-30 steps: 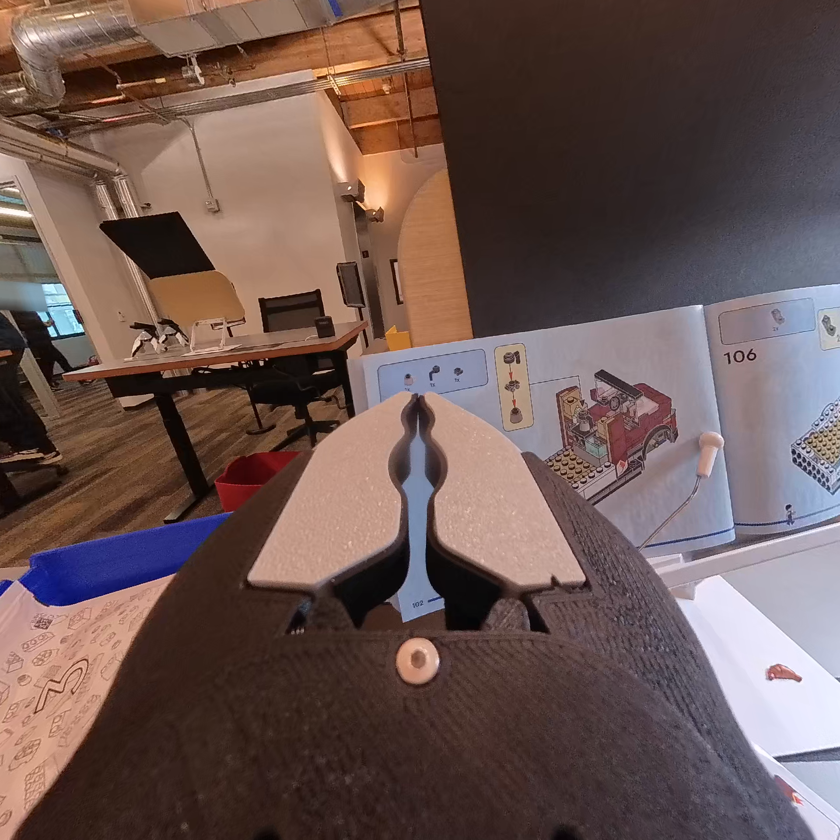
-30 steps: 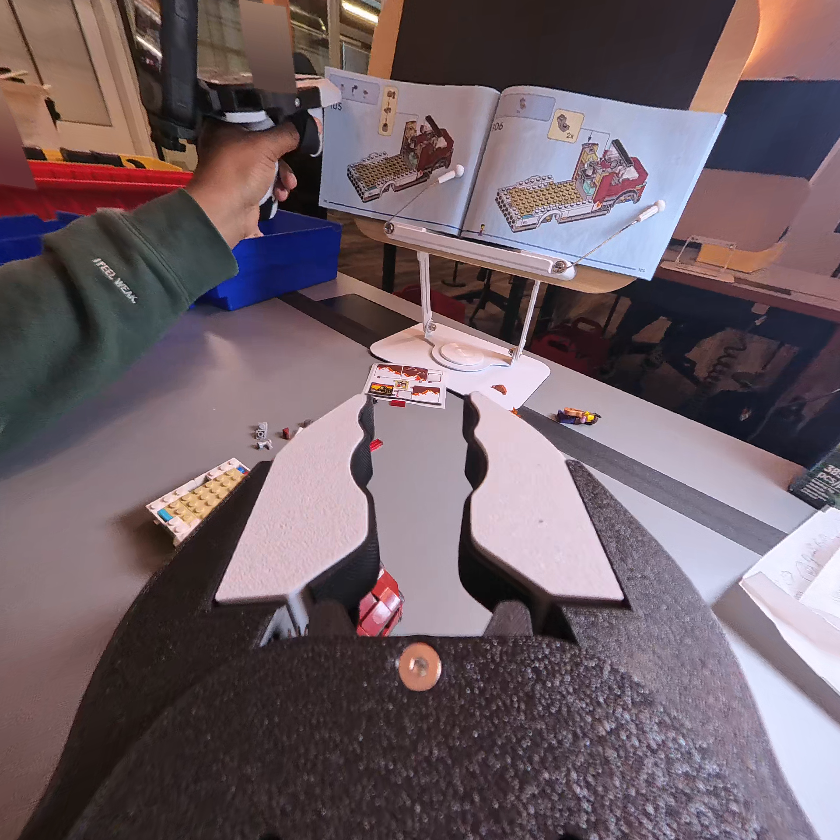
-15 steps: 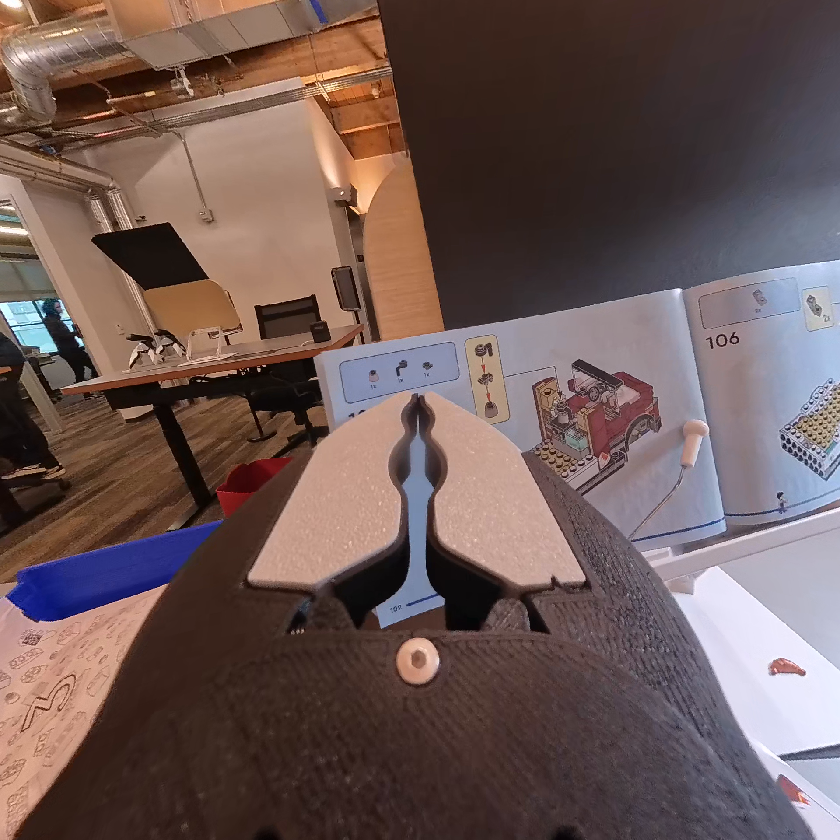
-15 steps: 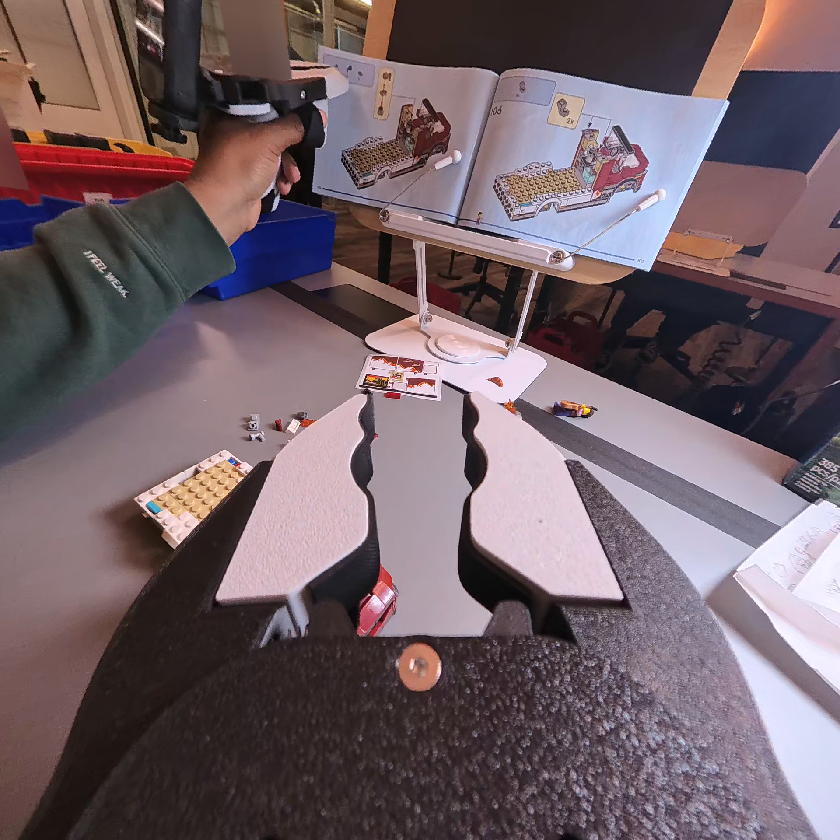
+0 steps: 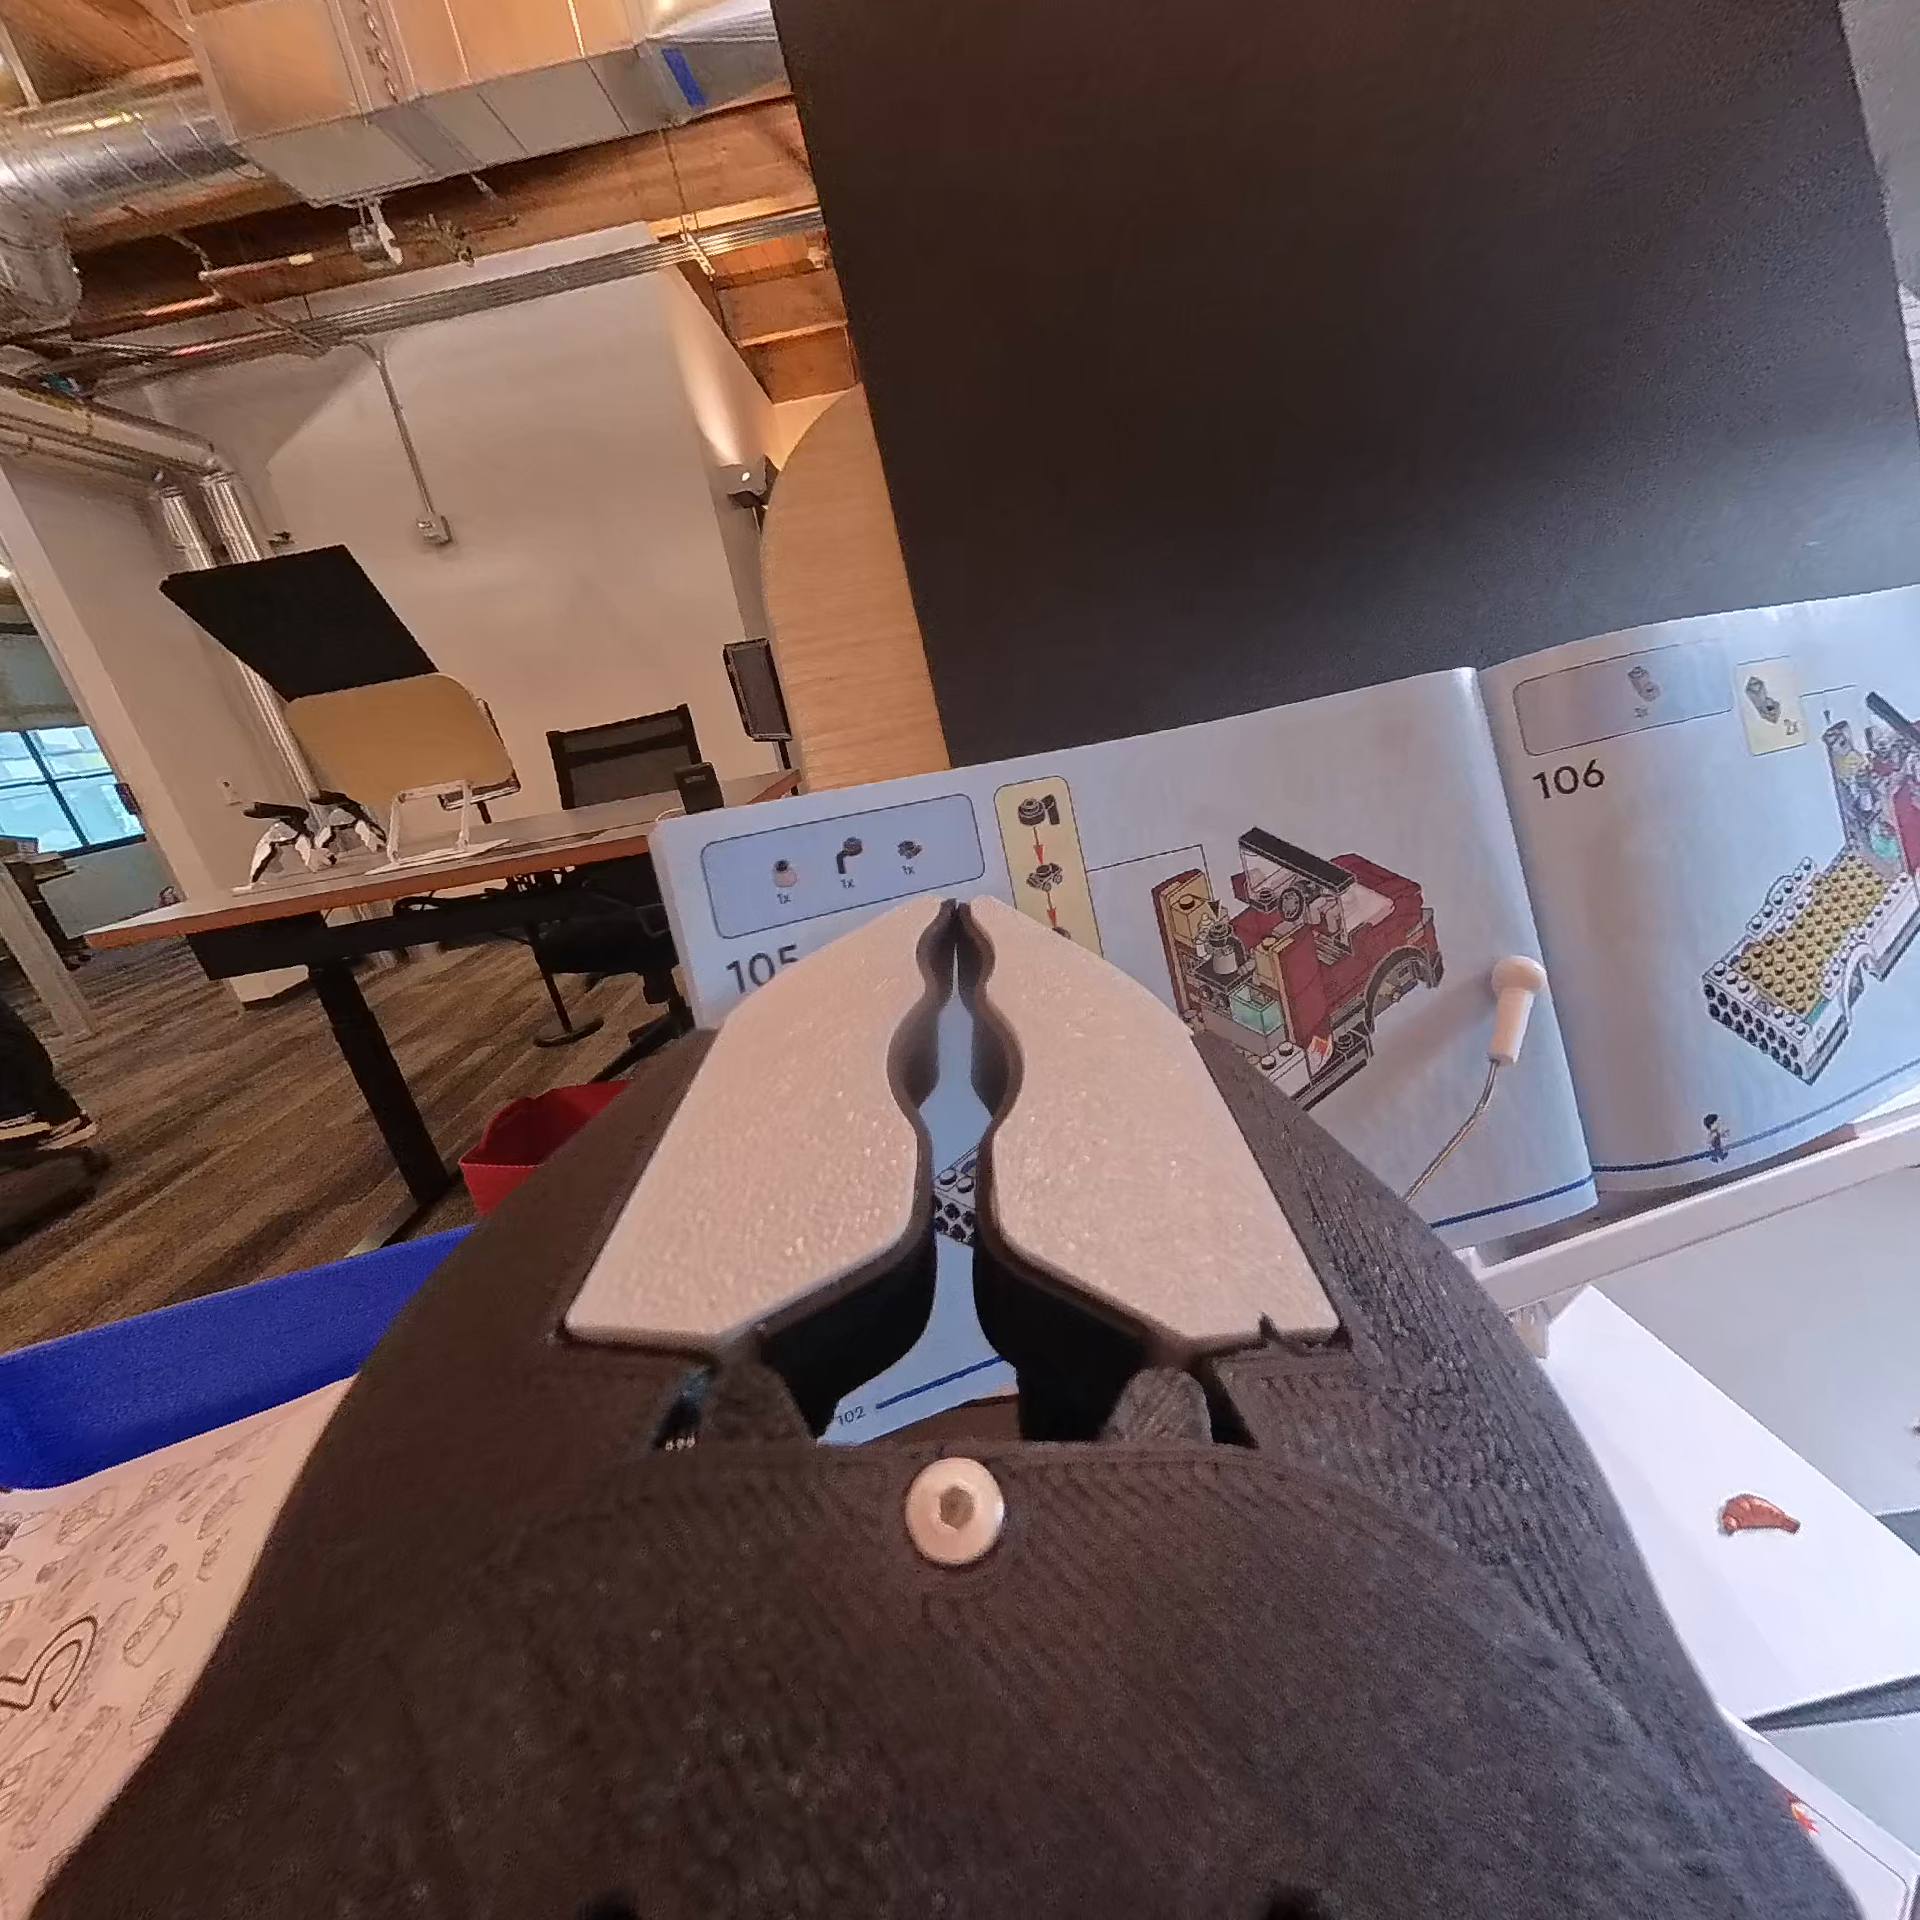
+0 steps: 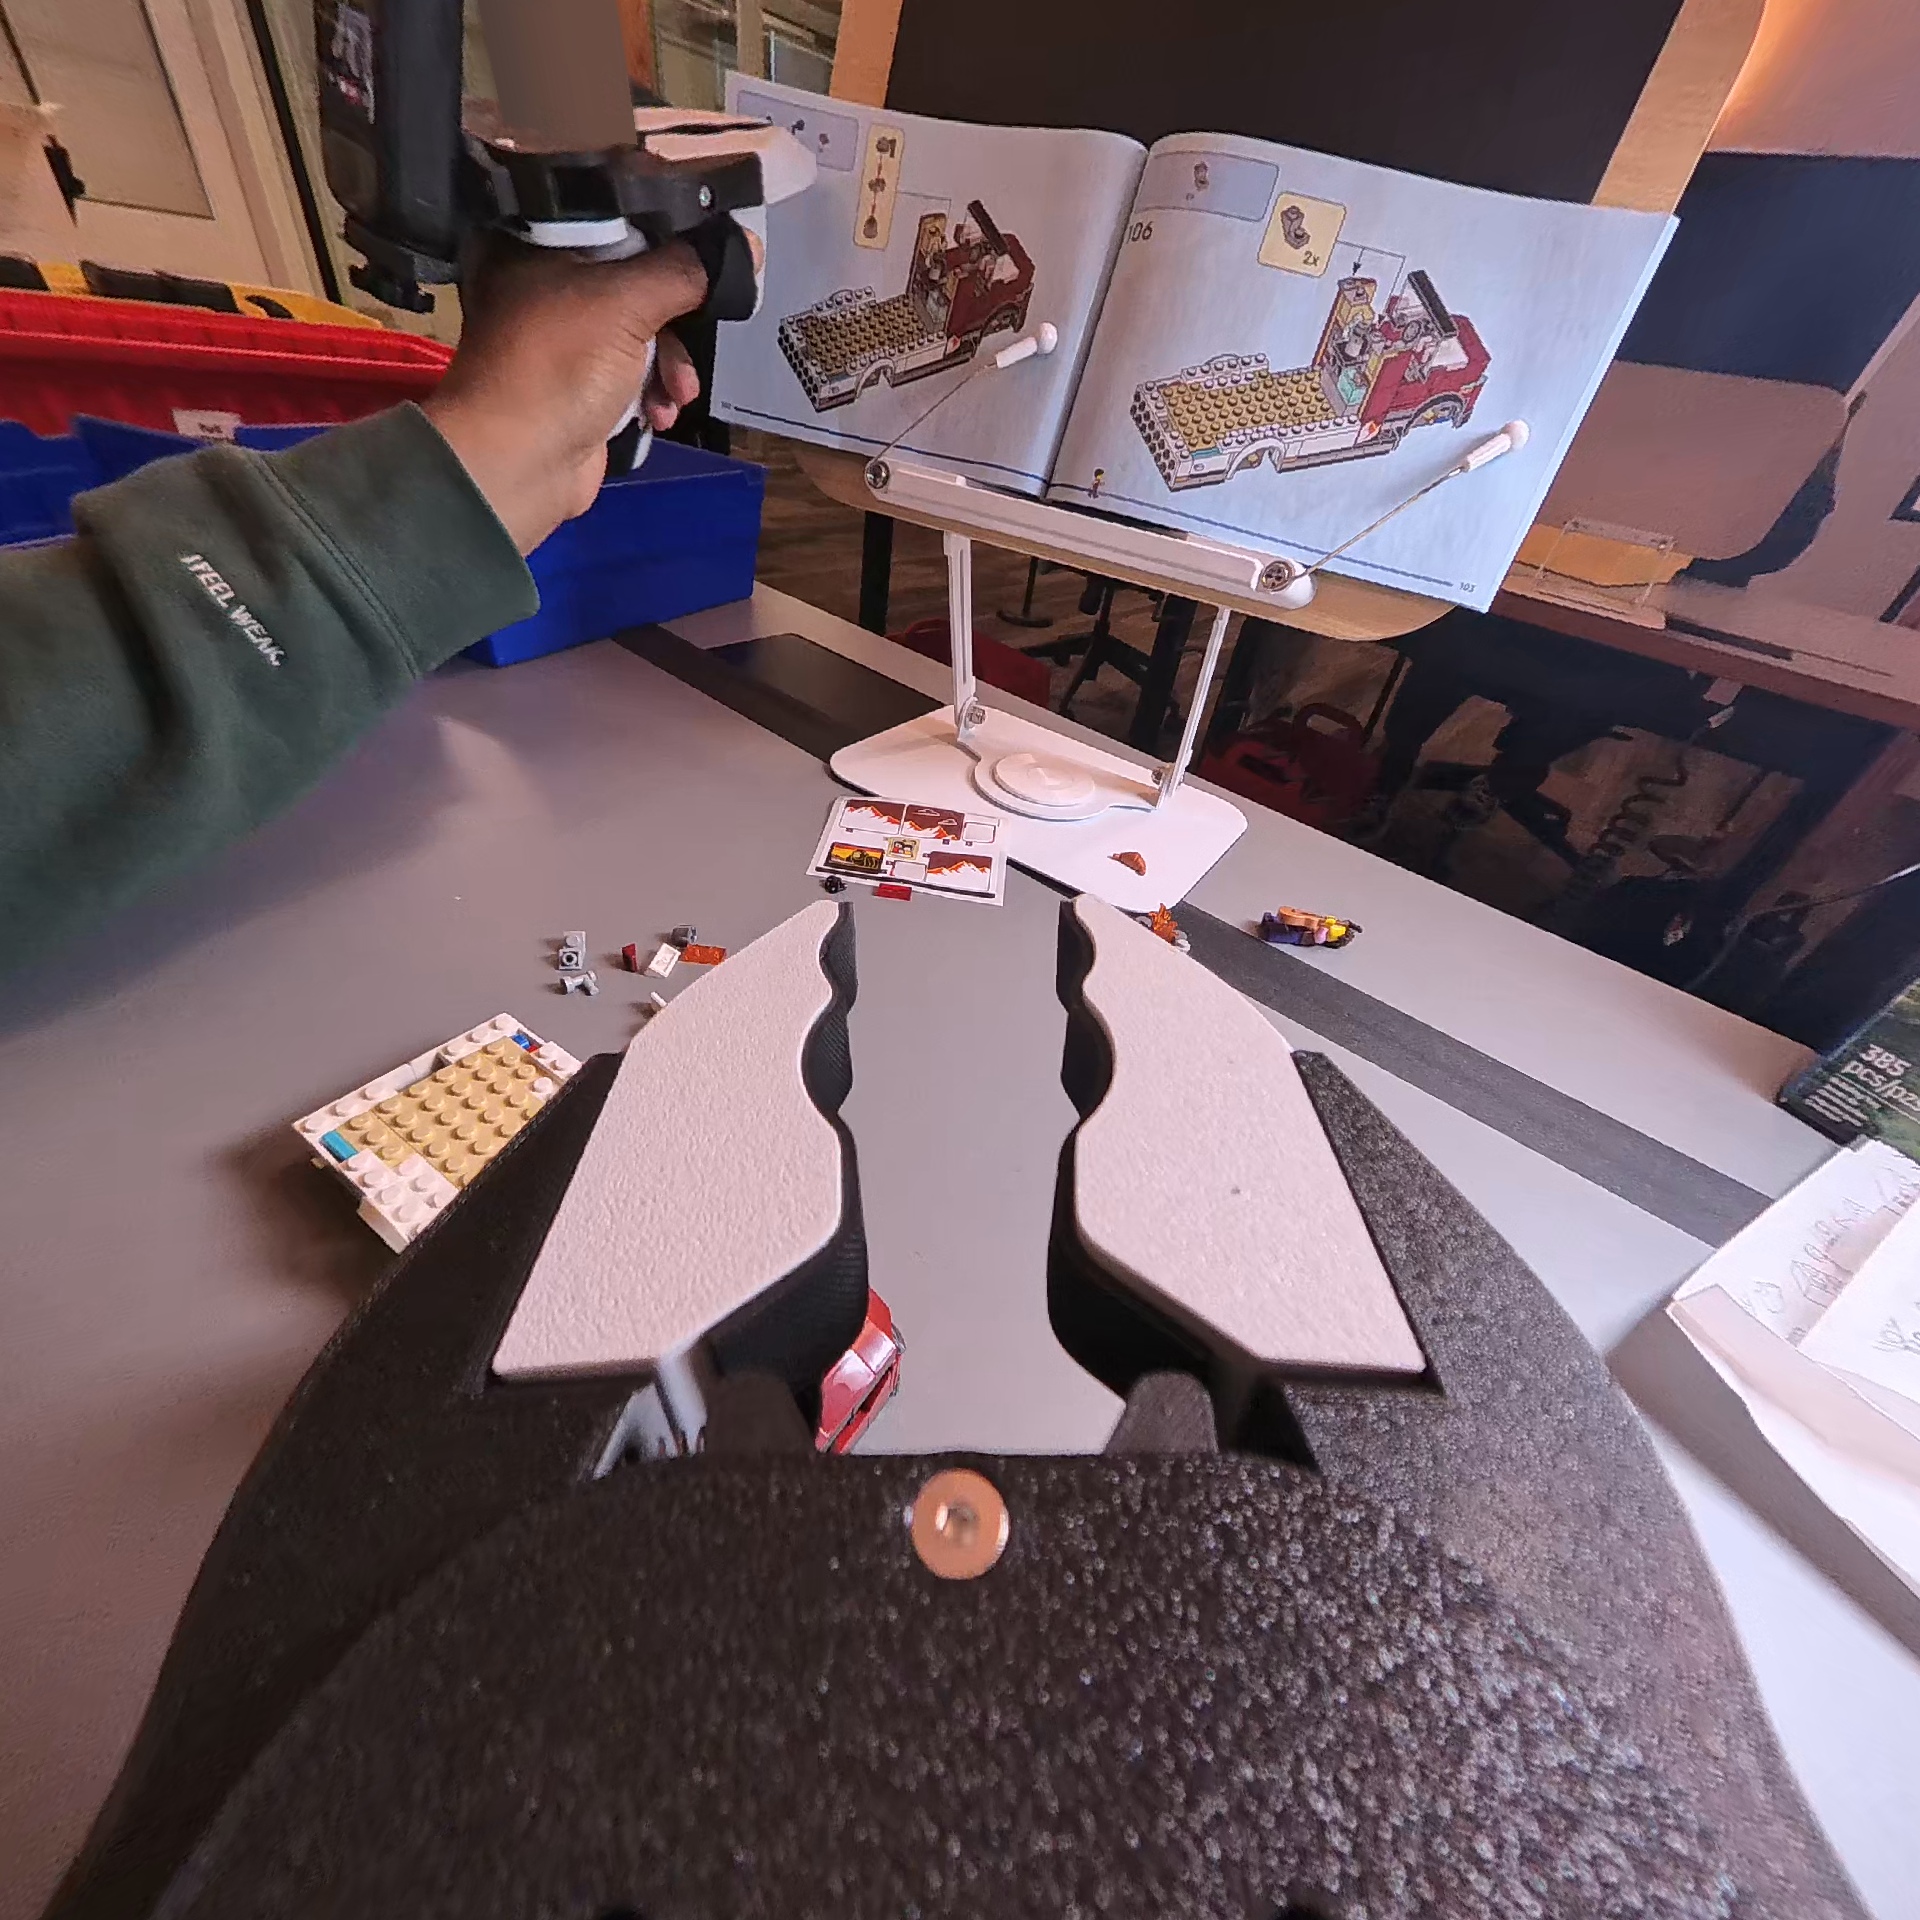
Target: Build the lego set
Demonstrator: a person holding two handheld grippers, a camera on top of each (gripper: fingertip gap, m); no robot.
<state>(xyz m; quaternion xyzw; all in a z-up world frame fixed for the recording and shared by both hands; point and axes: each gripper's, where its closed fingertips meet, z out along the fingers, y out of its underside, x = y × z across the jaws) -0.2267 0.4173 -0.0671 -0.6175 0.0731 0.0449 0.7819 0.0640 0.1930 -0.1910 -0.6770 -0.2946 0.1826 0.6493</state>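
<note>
The open instruction booklet [image 6: 1143, 312] rests on a white stand [image 6: 1039, 790]. My left gripper [image 5: 956, 914] is shut, with its tips right in front of the booklet's left page [image 5: 1351, 935]. From the right wrist view it [image 6: 774, 171] is held high by a hand in a green sleeve, at the page's top left corner. My right gripper [image 6: 956, 914] is open and empty above the grey table. A white and tan plate assembly [image 6: 436, 1122] lies to its left. A red lego part [image 6: 857, 1371] shows under its finger bases. Small loose pieces [image 6: 623, 956] lie ahead on the left.
A sticker sheet [image 6: 909, 847] lies before the stand base, with an orange piece [image 6: 1127, 860] on the base and a small figure [image 6: 1304, 925] to the right. A blue bin [image 6: 644, 540] stands at the back left. Papers [image 6: 1818, 1299] and a box [image 6: 1860, 1081] lie at the right edge. The left gripper's tips are roughly 40 centimeters from the right gripper's. It is some 30 centimeters from my right tips to the small figure [image 6: 1304, 925].
My left gripper has moved closer to the booklet's left page, still shut. My right gripper has drawn back a little, still open; the plate assembly now sits nearer its left finger.
</note>
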